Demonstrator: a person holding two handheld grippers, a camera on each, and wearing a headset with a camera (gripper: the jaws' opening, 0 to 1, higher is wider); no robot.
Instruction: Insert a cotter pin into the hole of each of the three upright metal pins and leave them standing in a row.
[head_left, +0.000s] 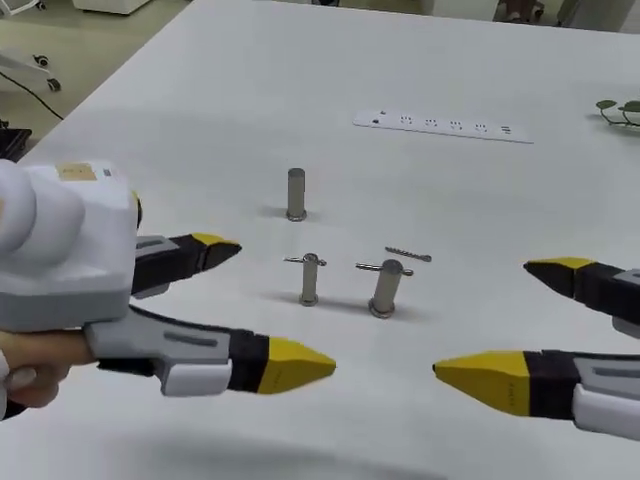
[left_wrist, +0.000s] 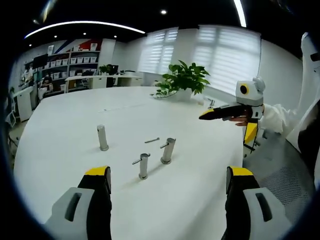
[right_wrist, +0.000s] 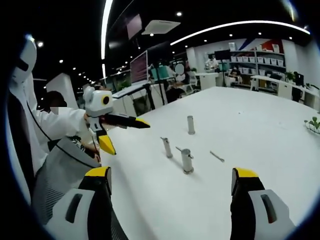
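Closest to the headset, the left gripper (head_left: 255, 305) hangs just above the table (head_left: 200, 90) with its jaws spread wide and nothing between them. The right gripper (head_left: 510, 320) mirrors it from the other side, equally spread and empty. Both point inward at the work, which I read as a ready stance between steps, not a grasp. Between them the near-left pin (head_left: 309, 280) and the near-right pin (head_left: 385, 290) stand side by side, the first with a cotter pin (head_left: 296, 261) crossing its head and the other with a second cotter pin (head_left: 369, 267) doing the same. The far pin (head_left: 296, 193) stands upright, well apart behind them, with a bare top; its hole is too small to make out. A loose cotter pin (head_left: 408, 254) lies flat just behind the near-right pin without touching it, probably parked in easy reach for that last fitting. By my judgement two of three are done, and the far pin sits out of line, so the row is not yet made. Farther back lie a power strip (head_left: 442, 125) and a plant (head_left: 620, 110) at the table's edge. From above, the head view gives the spacing between the pins. Each gripper view adds the opposite gripper side-on in a white-sleeved hand, the pins in low profile, and the office beyond.
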